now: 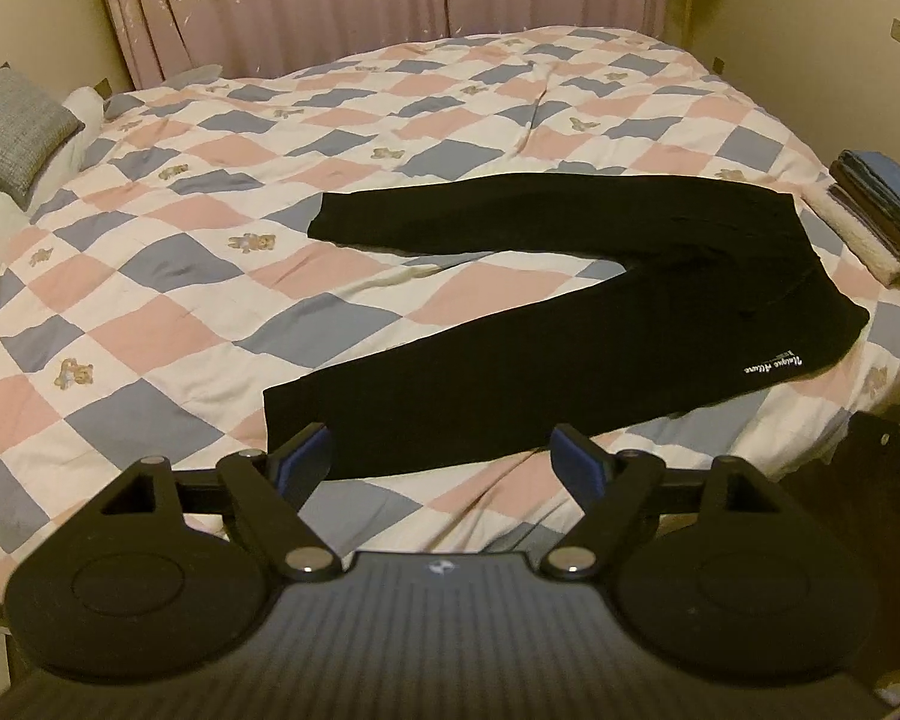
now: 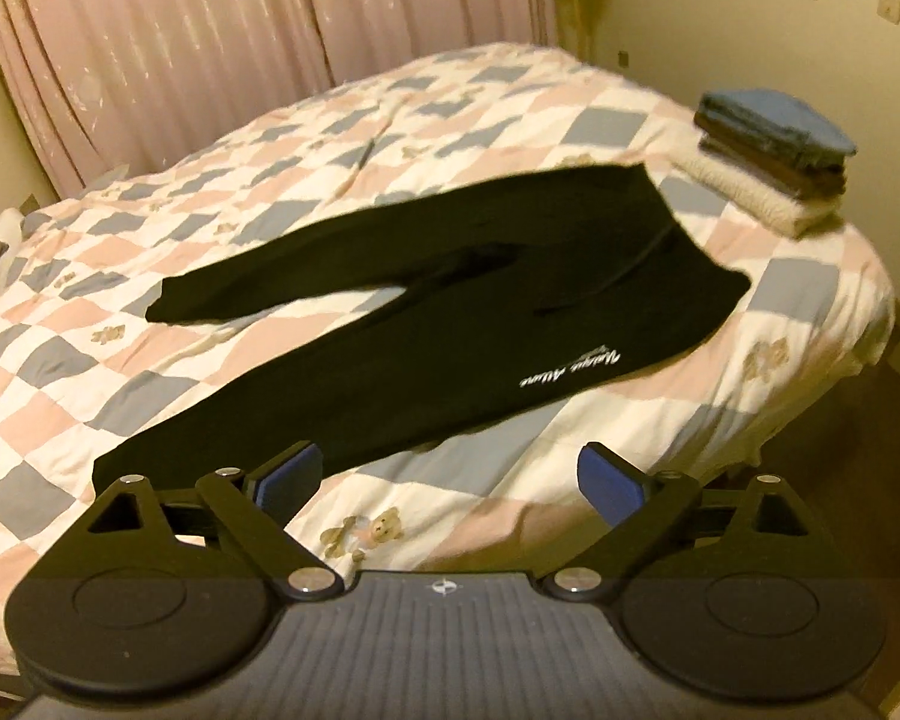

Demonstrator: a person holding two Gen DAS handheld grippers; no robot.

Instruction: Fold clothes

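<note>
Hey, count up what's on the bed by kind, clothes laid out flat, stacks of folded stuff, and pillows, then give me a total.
Black pants laid out flat: 1
Folded stack near the bed's corner: 1
Grey pillow at the bed's edge: 1
Total: 3

Black trousers (image 2: 426, 312) flat on checked quilt (image 2: 510, 120), folded stack (image 2: 774, 150) beyond — right gripper (image 2: 450, 480) jaws apart.

White script, unreadable, on black trousers (image 2: 450, 294)
</note>
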